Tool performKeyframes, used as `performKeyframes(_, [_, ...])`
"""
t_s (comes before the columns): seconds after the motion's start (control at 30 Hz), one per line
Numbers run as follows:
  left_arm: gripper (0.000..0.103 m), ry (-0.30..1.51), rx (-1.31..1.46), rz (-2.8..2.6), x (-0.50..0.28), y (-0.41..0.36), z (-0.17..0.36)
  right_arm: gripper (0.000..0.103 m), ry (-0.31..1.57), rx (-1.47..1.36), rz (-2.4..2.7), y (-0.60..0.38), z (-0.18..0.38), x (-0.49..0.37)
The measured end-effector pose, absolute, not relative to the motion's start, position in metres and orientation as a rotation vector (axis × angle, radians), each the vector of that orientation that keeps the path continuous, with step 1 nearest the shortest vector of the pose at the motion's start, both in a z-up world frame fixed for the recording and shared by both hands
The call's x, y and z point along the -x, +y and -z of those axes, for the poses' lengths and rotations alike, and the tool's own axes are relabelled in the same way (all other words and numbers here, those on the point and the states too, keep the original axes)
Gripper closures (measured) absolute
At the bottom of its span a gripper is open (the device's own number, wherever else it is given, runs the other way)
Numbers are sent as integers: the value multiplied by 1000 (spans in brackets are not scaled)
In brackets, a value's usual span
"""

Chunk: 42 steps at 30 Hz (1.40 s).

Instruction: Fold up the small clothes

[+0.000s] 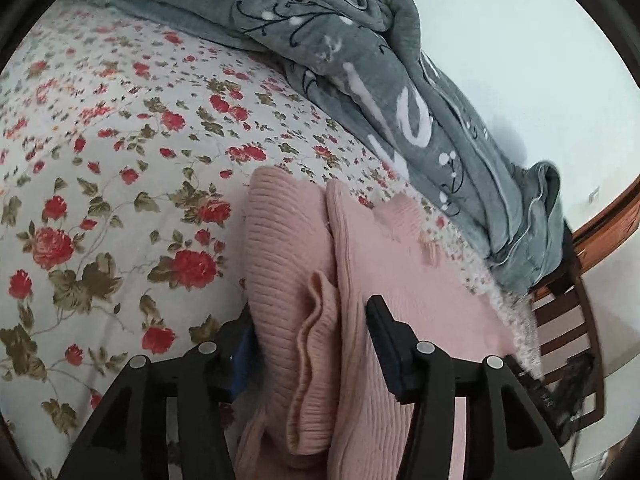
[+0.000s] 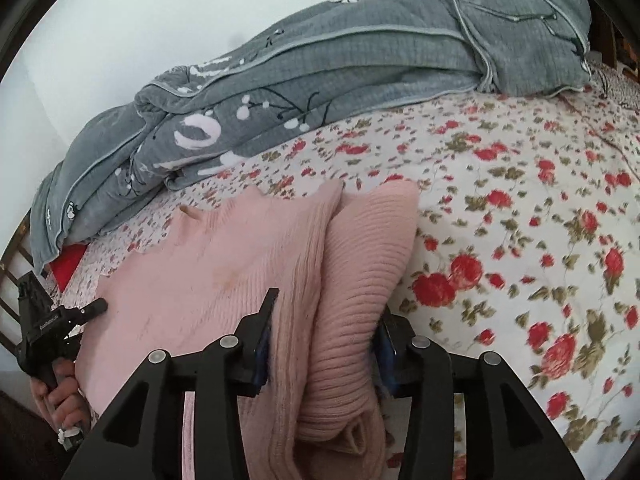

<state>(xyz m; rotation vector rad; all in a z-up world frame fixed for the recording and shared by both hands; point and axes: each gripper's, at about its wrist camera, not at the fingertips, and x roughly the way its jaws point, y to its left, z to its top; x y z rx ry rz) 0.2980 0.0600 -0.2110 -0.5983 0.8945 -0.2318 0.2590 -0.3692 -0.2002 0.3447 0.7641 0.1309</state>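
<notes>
Letting go after a fold, the left gripper point(image 1: 312, 336) and right gripper point(image 2: 328, 332) both stand part-open, jaws loosely astride the doubled edge of the pink sweater point(image 2: 224, 264) on the bed point(image 2: 520, 184); next, withdraw cleanly, then regrip for another fold.

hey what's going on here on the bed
A person is folding a pink ribbed knit sweater on a floral bedsheet, with a handheld gripper in each hand. Both the left gripper and the right gripper sit low over the folded-in part of the garment, with pink fabric bunched between their fingers. Whether the pads actually press on it is hard to tell. A rumpled grey blanket lies along the far side against the wall.
</notes>
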Motion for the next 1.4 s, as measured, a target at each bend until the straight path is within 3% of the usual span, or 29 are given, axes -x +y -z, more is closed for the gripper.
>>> performKeyframes(0.37, [53, 885, 462, 190, -294, 46, 207, 54, 503, -238, -165, -321, 143, -215])
performKeyframes(0.5, [52, 884, 455, 201, -292, 46, 207, 53, 555, -131, -231, -265, 152, -219])
performKeyframes(0.67, [50, 883, 432, 222, -286, 45, 207, 53, 765, -21, -180, -219, 203, -248])
performKeyframes(0.97, [41, 857, 342, 207, -282, 29, 207, 49, 724, 72, -122, -204, 208, -245])
performKeyframes(1.4, [42, 825, 328, 215, -277, 28, 207, 48, 717, 65, -131, -203, 210, -245])
